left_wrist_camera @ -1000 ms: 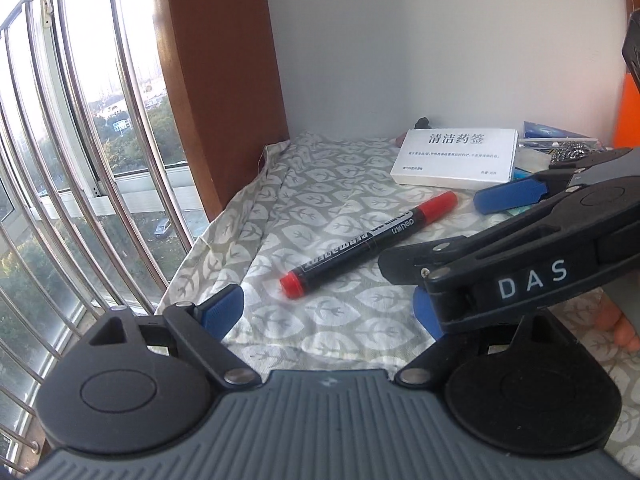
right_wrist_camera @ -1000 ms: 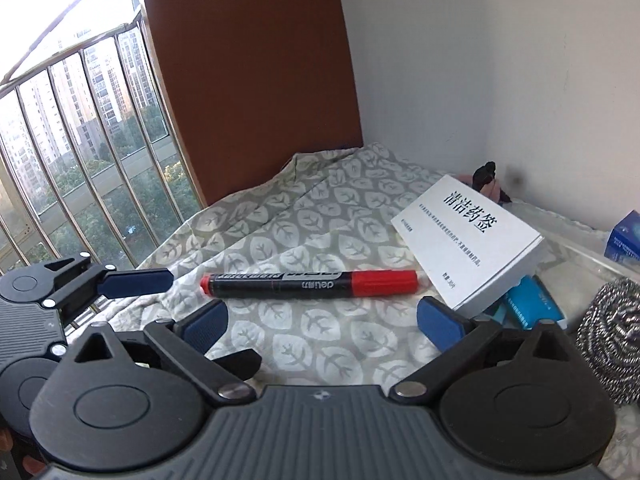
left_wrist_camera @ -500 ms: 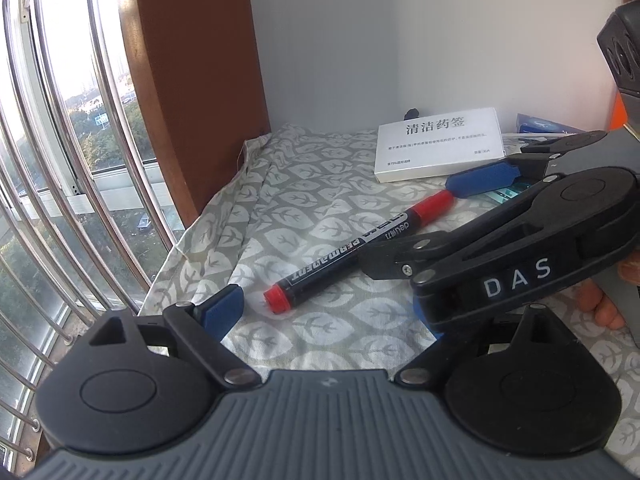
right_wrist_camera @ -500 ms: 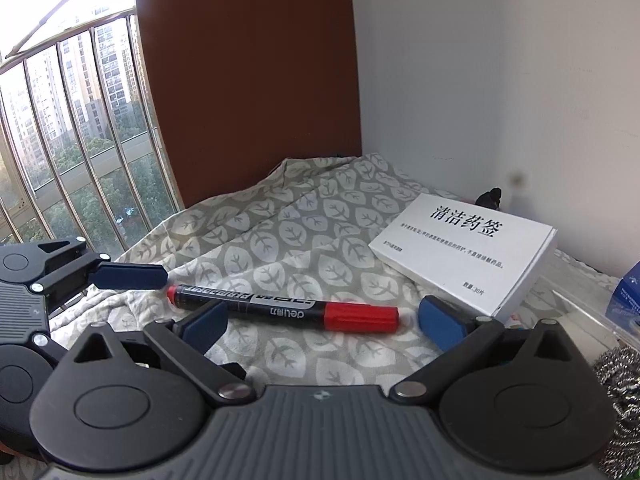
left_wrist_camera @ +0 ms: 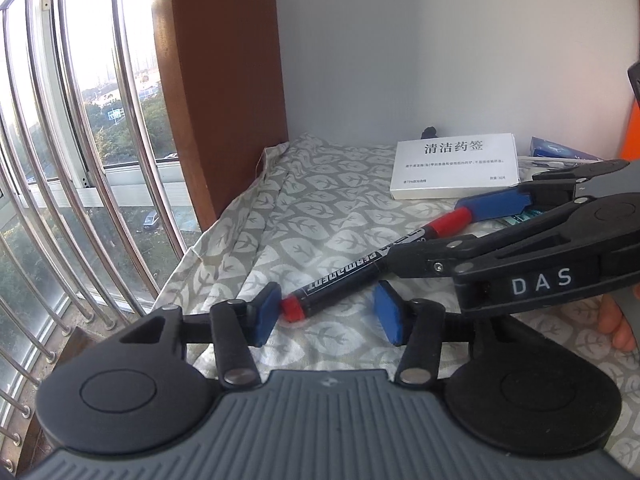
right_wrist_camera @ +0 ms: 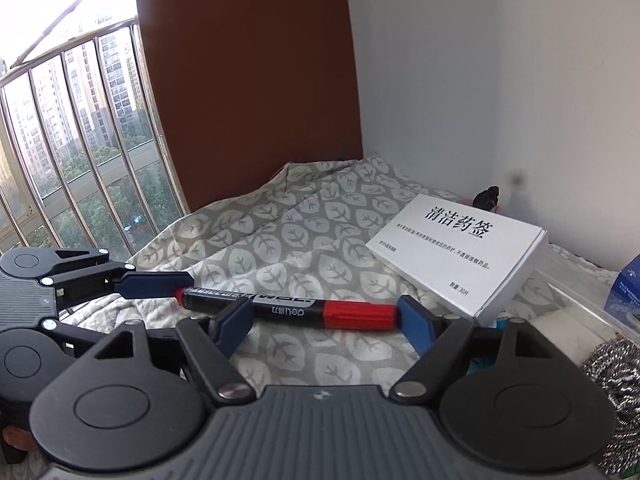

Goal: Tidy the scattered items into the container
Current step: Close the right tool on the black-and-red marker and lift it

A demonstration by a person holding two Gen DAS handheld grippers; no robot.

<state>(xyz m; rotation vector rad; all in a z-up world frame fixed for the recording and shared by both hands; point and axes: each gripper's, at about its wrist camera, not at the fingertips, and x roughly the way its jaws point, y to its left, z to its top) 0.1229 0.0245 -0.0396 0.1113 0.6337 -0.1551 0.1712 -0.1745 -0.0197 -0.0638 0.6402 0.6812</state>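
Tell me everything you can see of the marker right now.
The marker is a black-barrelled pen with white print, a ribbed red cap and a red band at its other end, plastic by the look of it. It lies flat on the leaf-print cloth, capped. The right gripper is open, its pads bracketing the cap end lengthwise. The left gripper is open around the banded end. Whether any pad touches it is unclear.

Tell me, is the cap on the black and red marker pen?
On. The black and red marker pen lies flat on the leaf-patterned cloth, its red cap covering one end.
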